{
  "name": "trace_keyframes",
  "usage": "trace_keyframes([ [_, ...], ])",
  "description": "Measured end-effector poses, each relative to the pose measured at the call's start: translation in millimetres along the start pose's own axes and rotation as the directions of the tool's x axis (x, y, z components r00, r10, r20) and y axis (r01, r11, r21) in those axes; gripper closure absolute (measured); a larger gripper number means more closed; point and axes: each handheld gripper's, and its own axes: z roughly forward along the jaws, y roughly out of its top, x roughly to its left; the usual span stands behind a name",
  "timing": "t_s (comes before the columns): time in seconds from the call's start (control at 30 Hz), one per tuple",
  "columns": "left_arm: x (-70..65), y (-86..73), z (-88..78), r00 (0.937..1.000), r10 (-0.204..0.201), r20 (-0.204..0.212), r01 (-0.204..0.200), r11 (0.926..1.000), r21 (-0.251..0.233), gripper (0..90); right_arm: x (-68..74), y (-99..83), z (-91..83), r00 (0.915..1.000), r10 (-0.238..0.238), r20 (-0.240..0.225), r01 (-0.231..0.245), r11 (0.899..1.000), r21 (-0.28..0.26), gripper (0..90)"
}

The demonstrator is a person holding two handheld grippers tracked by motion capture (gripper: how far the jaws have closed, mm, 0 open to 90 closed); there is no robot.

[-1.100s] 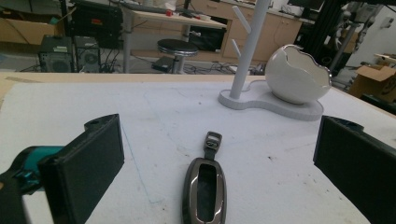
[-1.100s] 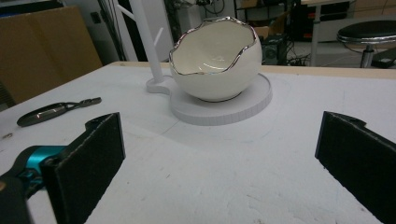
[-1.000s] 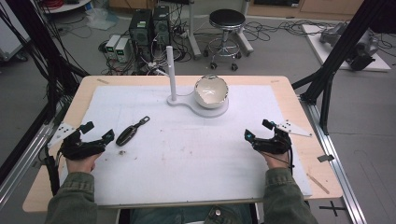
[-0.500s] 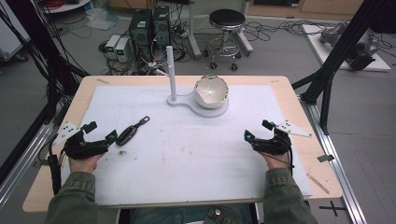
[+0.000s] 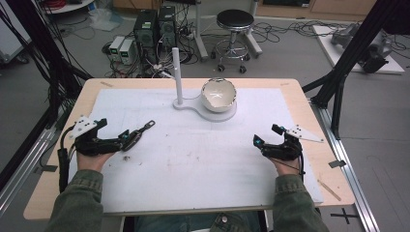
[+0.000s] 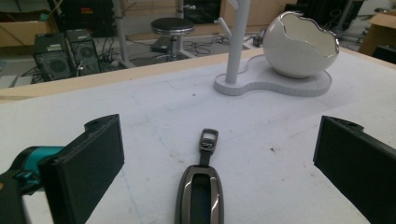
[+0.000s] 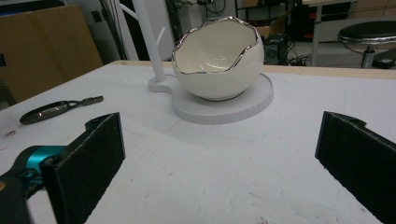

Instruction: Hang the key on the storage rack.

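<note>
Grippers: two, one per hand, both low over the white mat (image 5: 193, 164) near the person.
Left gripper (image 5: 112, 137): jaws spread wide, gripping nothing, sitting at the left side of the mat.
Key fob (image 6: 201, 198): just one, dark with a metal trim and a small loop at its far end. It lies flat on the mat, right between the left gripper's open jaws in the left gripper view, not touched by either as far as I can tell.
Right gripper (image 5: 267, 135): also wide open and empty, over on the right, well apart from the fob.
Bowl (image 5: 219, 94): one white eggshell-shaped bowl with a jagged silvery rim, on a white stand (image 5: 193, 105) at the far middle.
Post (image 5: 177, 75): one, upright on that same stand, left of the bowl.
</note>
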Motion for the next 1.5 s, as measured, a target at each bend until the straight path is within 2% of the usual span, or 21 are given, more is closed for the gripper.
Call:
trace_keyframes([
  [0.2, 4.0, 9.7, 10.3, 1.0, 0.001, -0.01, 0.0, 0.9992, 0.04, 2.2, 0.7, -0.1, -1.1, 1.0, 0.003, 0.002, -0.003, 1.0, 0.004, 0.4],
  [0.37, 5.3, 20.0, 22.5, 0.9992, 0.039, 0.001, -0.039, 0.9951, 0.091, 2.2, 0.8, -0.2, -0.4, 1.0, 0.001, 0.001, -0.001, 1.0, 0.003, 0.4],
  [0.57, 8.8, 28.8, 34.3, 0.9988, 0.044, 0.022, -0.046, 0.9906, 0.129, 2.3, 0.8, -0.2, -0.6, 1.0, -0.002, 0.0, 0.002, 1.0, 0.003, 0.4],
  [0.63, 12.3, 30.7, 37.3, 0.9993, 0.033, 0.017, -0.035, 0.9888, 0.145, 2.3, 0.7, -0.2, -0.7, 1.0, -0.004, 0.0, 0.004, 1.0, 0.004, 0.4],
  [0.87, 20.5, 39.6, 51.2, 0.9993, 0.019, 0.032, -0.025, 0.9736, 0.227, 2.3, 0.8, -0.4, -0.7, 1.0, -0.005, 0.0, 0.005, 1.0, 0.007, 0.4],
  [0.93, 22.2, 41.6, 55.7, 0.9992, 0.022, 0.032, -0.03, 0.9635, 0.266, 2.3, 1.0, -0.4, -0.7, 1.0, -0.003, -0.001, 0.003, 1.0, 0.006, 0.4],
  [1.0, 21.8, 45.7, 60.8, 0.9976, 0.054, 0.043, -0.065, 0.946, 0.317, 2.3, 0.9, -0.5, -0.8, 1.0, -0.004, -0.001, 0.004, 1.0, 0.009, 0.4],
  [1.13, 23.1, 52.5, 71.9, 0.996, 0.063, 0.063, -0.083, 0.916, 0.392, 3.0, 1.2, -0.6, -0.5, 1.0, -0.002, -0.003, 0.002, 1.0, 0.011, 0.4],
  [1.2, 22.8, 54.5, 79.0, 0.9944, 0.067, 0.082, -0.096, 0.8954, 0.435, 4.3, 1.3, -0.6, -0.5, 1.0, -0.003, -0.003, 0.003, 1.0, 0.011, 0.4],
  [1.3, 21.4, 55.4, 91.1, 0.991, 0.086, 0.102, -0.127, 0.8527, 0.507, 5.1, 0.9, -0.5, -0.8, 1.0, -0.006, -0.003, 0.006, 1.0, 0.01, 0.4],
  [1.33, 20.8, 55.4, 93.9, 0.9908, 0.086, 0.105, -0.128, 0.8434, 0.522, 5.1, 0.9, -0.5, -0.8, 1.0, -0.006, -0.003, 0.006, 1.0, 0.01, 0.4],
  [1.37, 20.3, 55.7, 98.0, 0.9902, 0.088, 0.108, -0.133, 0.8309, 0.54, 5.1, 1.0, -0.4, -0.9, 1.0, -0.004, -0.003, 0.004, 1.0, 0.009, 0.4],
  [1.43, 19.8, 56.2, 104.8, 0.9887, 0.09, 0.12, -0.143, 0.8013, 0.581, 5.2, 0.9, -0.6, -1.2, 1.0, -0.002, -0.002, 0.002, 1.0, 0.008, 0.4],
  [1.47, 19.4, 55.9, 108.6, 0.9879, 0.092, 0.125, -0.15, 0.7808, 0.607, 5.2, 0.7, -0.5, -1.4, 1.0, -0.004, -0.001, 0.004, 1.0, 0.008, 0.4],
  [1.5, 18.9, 55.5, 112.4, 0.9858, 0.099, 0.136, -0.163, 0.7549, 0.635, 5.2, 0.2, -0.7, -1.2, 1.0, -0.007, -0.001, 0.007, 1.0, 0.006, 0.4],
])
